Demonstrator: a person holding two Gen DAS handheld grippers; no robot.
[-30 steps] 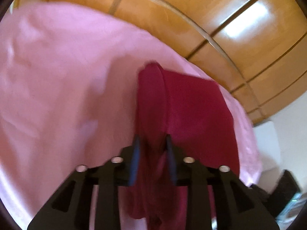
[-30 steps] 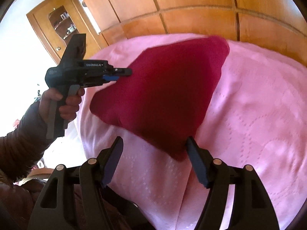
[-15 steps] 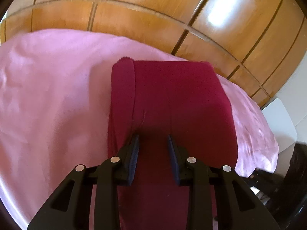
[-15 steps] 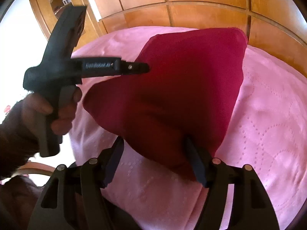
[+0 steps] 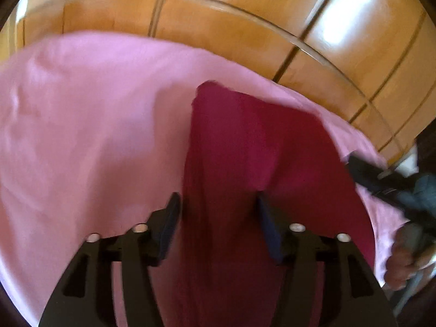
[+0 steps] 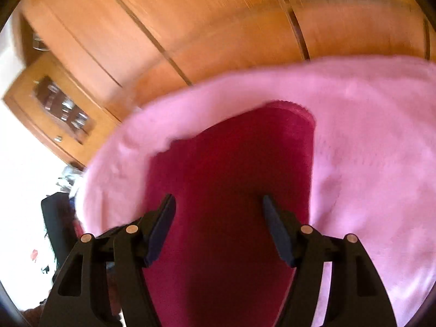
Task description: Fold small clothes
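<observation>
A dark red cloth point(image 5: 245, 163) lies spread on a pink bedspread point(image 5: 95, 136). My left gripper point(image 5: 218, 212) is open, its jaws wide apart over the near part of the cloth, holding nothing. The cloth also shows in the right wrist view point(image 6: 231, 177), reaching to a scalloped far edge. My right gripper point(image 6: 218, 218) is open above the cloth's near part and holds nothing. The right gripper's black body and the hand holding it show at the right edge of the left wrist view point(image 5: 387, 179).
Wooden wardrobe panels point(image 5: 245, 27) rise behind the bed. A wooden cabinet with a glass door point(image 6: 57, 103) stands at the left in the right wrist view. The pink bedspread point(image 6: 368, 163) extends to the right of the cloth. Both views are motion-blurred.
My left gripper has opened and let go of the red cloth, which now lies flat. My right gripper has swung over the cloth and points along it toward the wardrobe.
</observation>
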